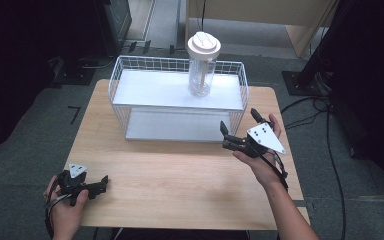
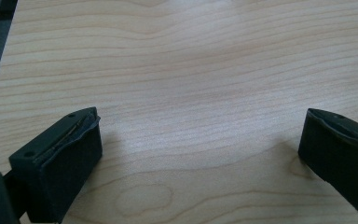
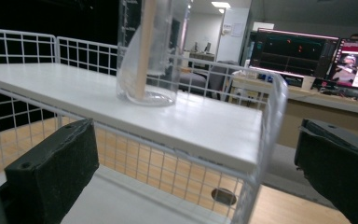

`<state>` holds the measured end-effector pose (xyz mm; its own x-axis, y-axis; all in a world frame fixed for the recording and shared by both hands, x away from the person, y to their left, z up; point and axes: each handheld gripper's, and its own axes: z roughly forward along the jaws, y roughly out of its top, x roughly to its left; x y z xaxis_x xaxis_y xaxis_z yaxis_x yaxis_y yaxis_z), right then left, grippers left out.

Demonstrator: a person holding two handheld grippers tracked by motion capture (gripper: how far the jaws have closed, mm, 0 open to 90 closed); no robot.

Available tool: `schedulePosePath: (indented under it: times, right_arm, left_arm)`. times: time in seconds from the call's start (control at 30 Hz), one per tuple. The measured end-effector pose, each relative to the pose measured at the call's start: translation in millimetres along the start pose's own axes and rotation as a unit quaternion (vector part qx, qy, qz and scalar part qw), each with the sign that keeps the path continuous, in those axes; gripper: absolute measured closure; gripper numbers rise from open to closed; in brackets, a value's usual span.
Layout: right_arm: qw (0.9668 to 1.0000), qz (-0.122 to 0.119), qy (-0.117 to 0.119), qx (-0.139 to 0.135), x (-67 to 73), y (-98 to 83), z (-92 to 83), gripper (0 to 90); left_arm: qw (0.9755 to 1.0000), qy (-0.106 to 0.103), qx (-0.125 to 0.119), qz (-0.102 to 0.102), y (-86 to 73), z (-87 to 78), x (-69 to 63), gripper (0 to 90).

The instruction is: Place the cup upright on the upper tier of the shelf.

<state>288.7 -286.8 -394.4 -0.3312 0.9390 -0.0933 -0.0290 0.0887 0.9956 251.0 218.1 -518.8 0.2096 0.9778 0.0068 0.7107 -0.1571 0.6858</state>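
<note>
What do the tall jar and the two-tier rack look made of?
Jar: clear, glossy plastic by the look, though glass is possible; the wire shows through it. Its lid looks matte cream plastic. Rack: thin white-coated wire grid with smooth white shelf boards.

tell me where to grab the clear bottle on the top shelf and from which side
Take the clear bottle around its straight body, below the wide white lid, coming level from the front right with the right hand-held gripper. It stands upright on the rack's top shelf, the open jaws already face it, and the low wire rim probably leaves the body clear.
</note>
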Motion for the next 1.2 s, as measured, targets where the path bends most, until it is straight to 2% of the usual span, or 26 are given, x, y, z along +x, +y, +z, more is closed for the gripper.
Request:
schedulePosePath:
  times: [0.33,0.73,0.83,1.2]
  right_arm:
    - [0.9994,0.010,-0.019,0.027,-15.4,-33.8,-29.9,0.0]
    - [0.9977,0.006,-0.039,0.056,-31.8,-62.2,-59.4,0.0]
    - [0.9968,0.012,-0.046,0.065,-37.0,-69.5,-66.8,0.0]
    - [0.9927,0.012,-0.071,0.097,-56.1,-94.3,-91.8,0.0]
  left_arm:
    - [1.0000,0.000,0.001,0.001,0.0,-0.2,0.2,0.0]
    - [1.0000,0.000,0.001,0.001,0.0,-0.2,0.1,0.0]
    - [1.0000,0.000,0.001,0.001,0.0,-0.2,0.0,0.0]
    - [1.0000,0.000,0.001,0.001,0.0,-0.2,0.1,0.0]
